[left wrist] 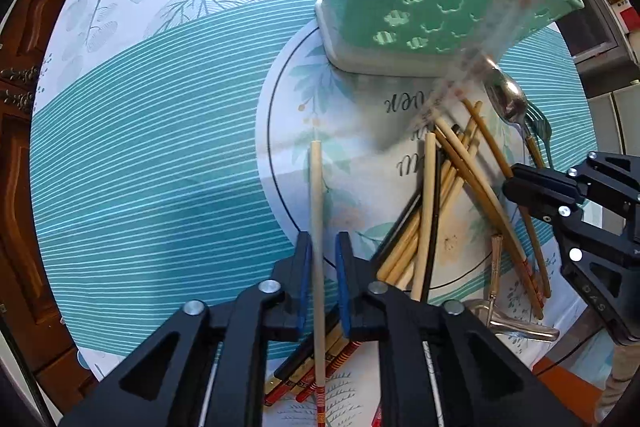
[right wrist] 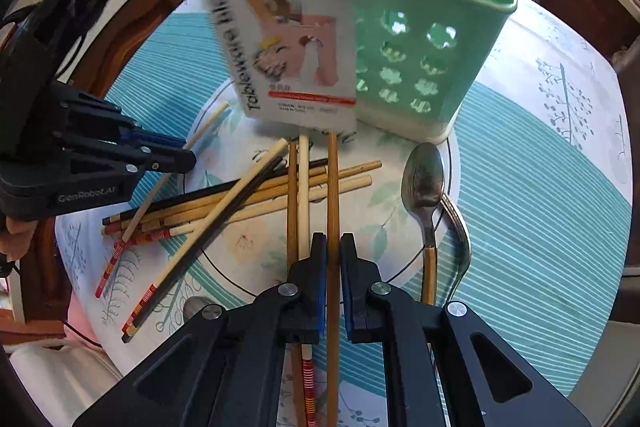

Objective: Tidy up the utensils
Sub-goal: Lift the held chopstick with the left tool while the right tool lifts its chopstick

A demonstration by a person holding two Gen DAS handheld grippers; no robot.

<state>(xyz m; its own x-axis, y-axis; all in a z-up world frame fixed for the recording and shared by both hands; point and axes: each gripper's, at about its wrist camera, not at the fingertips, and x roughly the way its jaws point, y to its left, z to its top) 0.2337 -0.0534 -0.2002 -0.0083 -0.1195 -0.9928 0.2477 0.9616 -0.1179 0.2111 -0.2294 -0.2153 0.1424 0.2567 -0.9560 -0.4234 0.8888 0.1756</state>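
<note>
Green plastic utensil holder [right wrist: 424, 39], perforated with flower-shaped holes, is seen standing upright at the far edge of a round white mat [left wrist: 288, 131] on a teal-striped tablecloth [left wrist: 152, 155]; a printed paper tag [right wrist: 296, 39] hangs in front of the holder. Loose chopsticks [right wrist: 248, 195] of bamboo, black and pale wood are heaped crosswise on the mat, and a metal spoon [right wrist: 424, 187] and a fork [right wrist: 460, 231] are laid side by side just beside the holder's base. The left gripper [left wrist: 323, 263] is pointed straight down; a pale chopstick [left wrist: 317, 211] with a red-banded end is seen between its blue pads, but the fingers are slightly apart and a gap shows on the right side, so no firm clamp is noted. The right gripper [right wrist: 333, 255] is closed on a brown bamboo chopstick [right wrist: 332, 187], its fingers pressed against the stick from both sides. Two further sticks are observed lying parallel, just to the left of the held one. A second spoon [left wrist: 516, 327] is partly visible at the mat's near edge.
</note>
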